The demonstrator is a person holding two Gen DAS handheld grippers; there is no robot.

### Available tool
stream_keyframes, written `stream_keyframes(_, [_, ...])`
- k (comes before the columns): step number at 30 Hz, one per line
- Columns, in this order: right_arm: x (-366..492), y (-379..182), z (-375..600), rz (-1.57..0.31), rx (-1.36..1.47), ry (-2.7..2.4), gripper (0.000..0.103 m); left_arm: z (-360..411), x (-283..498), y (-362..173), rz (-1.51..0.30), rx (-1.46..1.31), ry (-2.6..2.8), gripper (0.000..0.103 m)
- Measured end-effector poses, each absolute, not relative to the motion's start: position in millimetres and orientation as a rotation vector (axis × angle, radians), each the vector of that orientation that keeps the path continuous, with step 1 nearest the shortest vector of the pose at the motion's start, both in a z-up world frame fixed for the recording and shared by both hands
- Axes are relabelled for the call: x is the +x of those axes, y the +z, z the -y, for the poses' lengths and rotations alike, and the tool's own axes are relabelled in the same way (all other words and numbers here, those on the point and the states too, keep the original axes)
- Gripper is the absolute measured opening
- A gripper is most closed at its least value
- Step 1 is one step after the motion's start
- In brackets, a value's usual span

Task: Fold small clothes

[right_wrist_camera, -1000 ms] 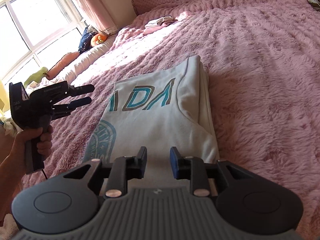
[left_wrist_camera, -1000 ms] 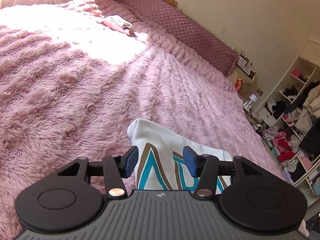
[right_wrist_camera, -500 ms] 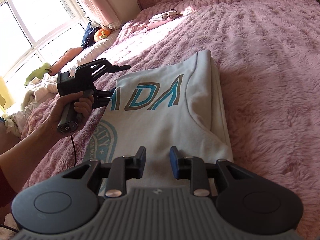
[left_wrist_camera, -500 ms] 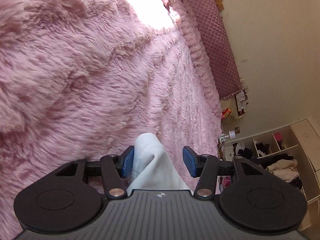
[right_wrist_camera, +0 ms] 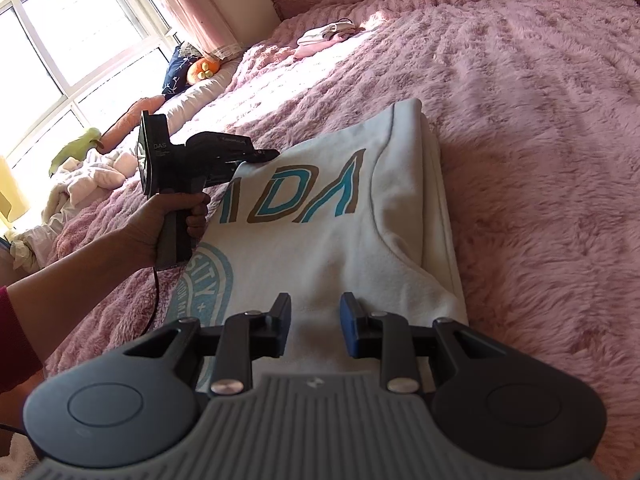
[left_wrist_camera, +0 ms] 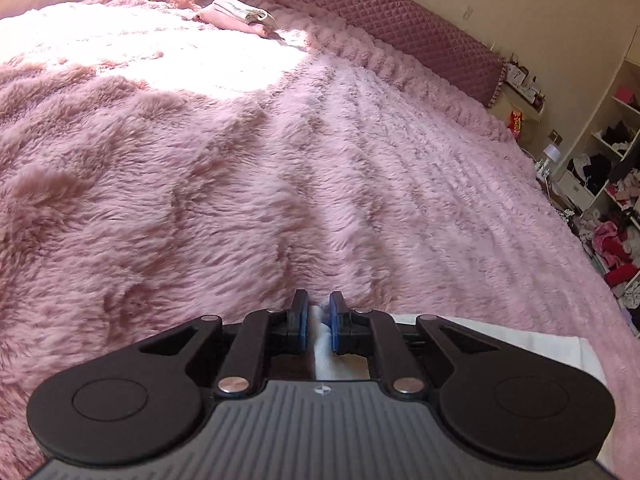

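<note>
Left gripper (left_wrist_camera: pixel 319 322) closing on white shirt (right_wrist_camera: pixel 340 216) edge at lower centre, right gripper (right_wrist_camera: pixel 315 330) narrow, gripping nothing; thin pinch could slip, dragging the fold askew on fuzzy blanket (left_wrist_camera: pixel 280 168).

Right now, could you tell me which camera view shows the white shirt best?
The right wrist view: the white shirt lies spread on the bed with its teal lettering readable. The left wrist view shows only a pinched fold between the closing left gripper and a plain strip.
</note>
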State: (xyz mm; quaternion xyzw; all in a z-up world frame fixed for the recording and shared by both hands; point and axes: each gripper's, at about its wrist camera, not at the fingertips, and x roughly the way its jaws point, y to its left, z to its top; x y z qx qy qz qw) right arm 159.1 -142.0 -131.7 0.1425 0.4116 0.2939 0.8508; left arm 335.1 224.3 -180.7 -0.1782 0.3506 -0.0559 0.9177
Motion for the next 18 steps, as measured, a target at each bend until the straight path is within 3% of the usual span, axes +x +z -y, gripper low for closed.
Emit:
stream_keyframes(5, [157.5,-121.3,138.1,-0.864,0.291,0.604,0.031,-223.6,312.3,-143.6,-0.654,-0.360,-0.079,0.017])
stream_keyframes(9, [137.2,-95.2,136.8,-0.784,0.259,0.613,0.033,-221.2,263.6,-94.4,-0.591,-0.376,-0.117,0.028])
stream_keyframes(11, [125.0,-91.4,134.6,-0.774,0.224,0.610,0.035,-211.0,227.8,-79.4,-0.580,-0.372,-0.155,0.043])
stream_keyframes(13, [113.1,-96.4,133.8,-0.788,0.187,0.580,0.037,-196.7,188.9,-79.8,-0.588,-0.379,-0.195,0.051])
stream_keyframes(18, [101.3,-128.5,141.0,-0.832,0.129,0.496,0.036,-162.0,131.4,-115.1,-0.682,-0.412,-0.234,0.053])
